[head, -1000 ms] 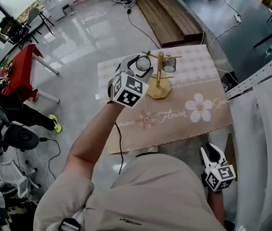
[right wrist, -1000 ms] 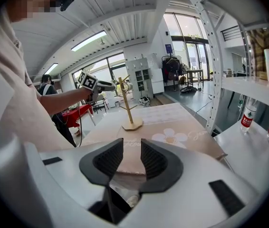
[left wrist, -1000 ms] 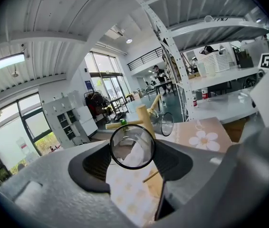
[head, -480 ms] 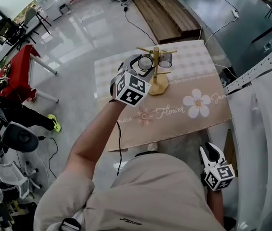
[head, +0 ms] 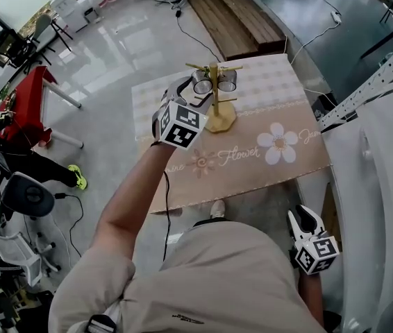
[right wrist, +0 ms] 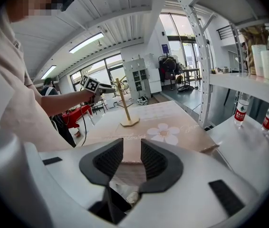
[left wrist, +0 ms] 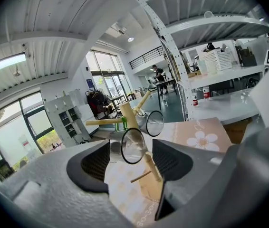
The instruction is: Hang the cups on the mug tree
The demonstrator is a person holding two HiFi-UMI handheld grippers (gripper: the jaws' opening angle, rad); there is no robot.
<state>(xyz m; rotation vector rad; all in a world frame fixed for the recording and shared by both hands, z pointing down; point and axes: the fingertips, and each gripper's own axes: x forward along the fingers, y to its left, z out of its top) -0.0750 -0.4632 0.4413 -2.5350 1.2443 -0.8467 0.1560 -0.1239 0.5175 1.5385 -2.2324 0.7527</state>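
A wooden mug tree (head: 214,97) stands on the far part of the beige flower cloth (head: 266,165). Two clear glass cups hang on its upper pegs, one to the left (head: 202,83) and one to the right (head: 227,80). My left gripper (head: 182,97) is open just in front of the left cup. In the left gripper view that cup (left wrist: 130,146) sits between the fingertips without touching the pads (left wrist: 96,161), and the other cup (left wrist: 154,123) hangs behind the post (left wrist: 130,122). My right gripper (head: 306,222) hangs low beside the person's hip, open by a narrow gap (right wrist: 132,152) and empty.
The table's near edge (head: 238,196) runs just ahead of the person's body. A white metal rack (head: 363,96) stands to the right, with bottles (right wrist: 241,112) on its shelf. A red stand (head: 26,106) and chairs are on the floor at the left.
The left cup has come in closer to the tree's post. My left gripper stays at it. The right gripper has not moved.
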